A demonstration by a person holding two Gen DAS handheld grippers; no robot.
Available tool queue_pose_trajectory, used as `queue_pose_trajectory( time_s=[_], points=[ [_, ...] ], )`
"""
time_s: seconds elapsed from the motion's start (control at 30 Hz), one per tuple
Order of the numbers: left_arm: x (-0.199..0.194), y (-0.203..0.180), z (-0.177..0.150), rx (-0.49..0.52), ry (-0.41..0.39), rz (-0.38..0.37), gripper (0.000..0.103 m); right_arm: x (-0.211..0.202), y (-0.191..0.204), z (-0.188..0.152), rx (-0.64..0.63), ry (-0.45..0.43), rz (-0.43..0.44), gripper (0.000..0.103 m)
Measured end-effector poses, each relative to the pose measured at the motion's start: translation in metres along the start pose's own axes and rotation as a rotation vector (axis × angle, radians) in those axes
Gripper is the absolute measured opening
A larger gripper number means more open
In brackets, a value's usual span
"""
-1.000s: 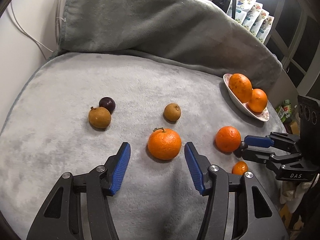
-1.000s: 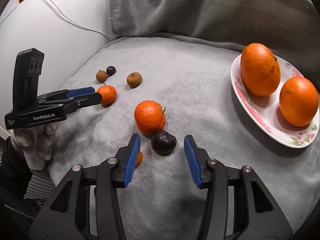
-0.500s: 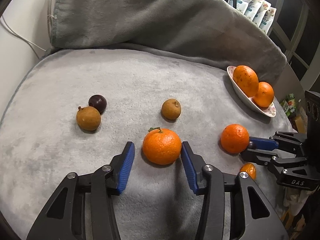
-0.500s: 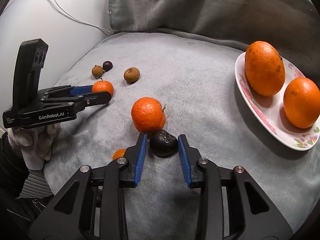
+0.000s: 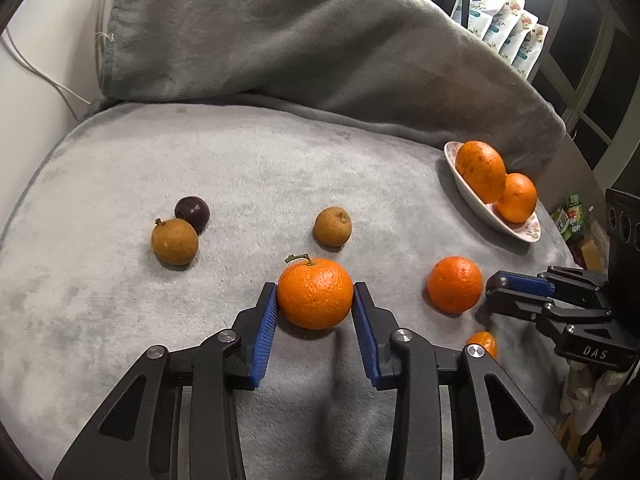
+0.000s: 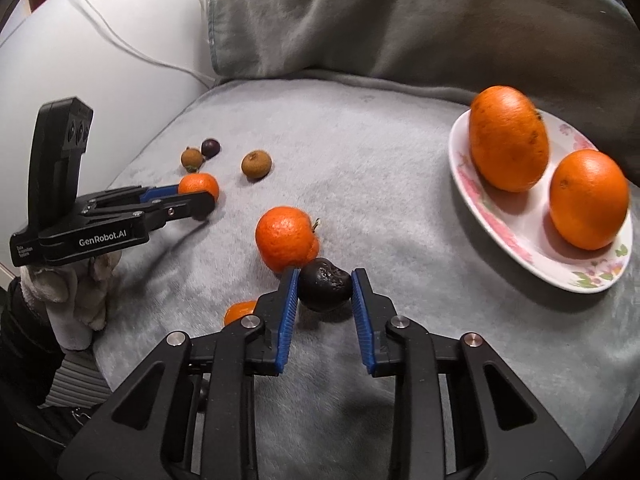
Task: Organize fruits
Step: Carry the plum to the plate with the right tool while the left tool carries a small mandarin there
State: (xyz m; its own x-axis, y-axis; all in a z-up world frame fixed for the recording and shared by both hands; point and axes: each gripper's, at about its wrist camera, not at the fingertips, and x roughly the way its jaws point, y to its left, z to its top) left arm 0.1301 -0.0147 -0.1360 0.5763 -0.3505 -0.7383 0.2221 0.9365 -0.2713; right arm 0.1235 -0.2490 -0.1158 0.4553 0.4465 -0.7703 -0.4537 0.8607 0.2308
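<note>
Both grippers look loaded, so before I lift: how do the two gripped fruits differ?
The left gripper holds a mandarin: bright orange, round, green stem. The right gripper holds a dark fruit: near black, wrinkled, smaller. Both jaws have just been closing and now pinch their fruits, both resting on the blanket.

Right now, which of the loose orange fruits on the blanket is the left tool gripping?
The stemmed mandarin, pinched between the left tool's blue pads. The other mandarin lies free to its right, and the small orange piece sits untouched near the blanket edge.
</note>
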Motion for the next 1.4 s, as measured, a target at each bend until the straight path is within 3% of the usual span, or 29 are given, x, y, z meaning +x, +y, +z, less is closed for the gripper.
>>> queue_pose_trajectory(
  time_s=[0.33, 0.83, 1.4],
  points=[
    [-0.015, -0.027, 0.011, 0.042, -0.044, -0.055, 0.035, -0.044, -0.026, -0.001, 0.068, -0.093, -0.029, 0.028],
    [-0.005, -0.094, 0.033, 0.130, -0.066, -0.175, 0.035, -0.108, -0.075, 0.012, 0.132, -0.228, -0.122, 0.028],
    [0.029, -0.166, 0.046, 0.241, -0.024, -0.249, 0.035, -0.102, -0.127, 0.050, 0.147, -0.259, -0.168, 0.028]
  ],
)
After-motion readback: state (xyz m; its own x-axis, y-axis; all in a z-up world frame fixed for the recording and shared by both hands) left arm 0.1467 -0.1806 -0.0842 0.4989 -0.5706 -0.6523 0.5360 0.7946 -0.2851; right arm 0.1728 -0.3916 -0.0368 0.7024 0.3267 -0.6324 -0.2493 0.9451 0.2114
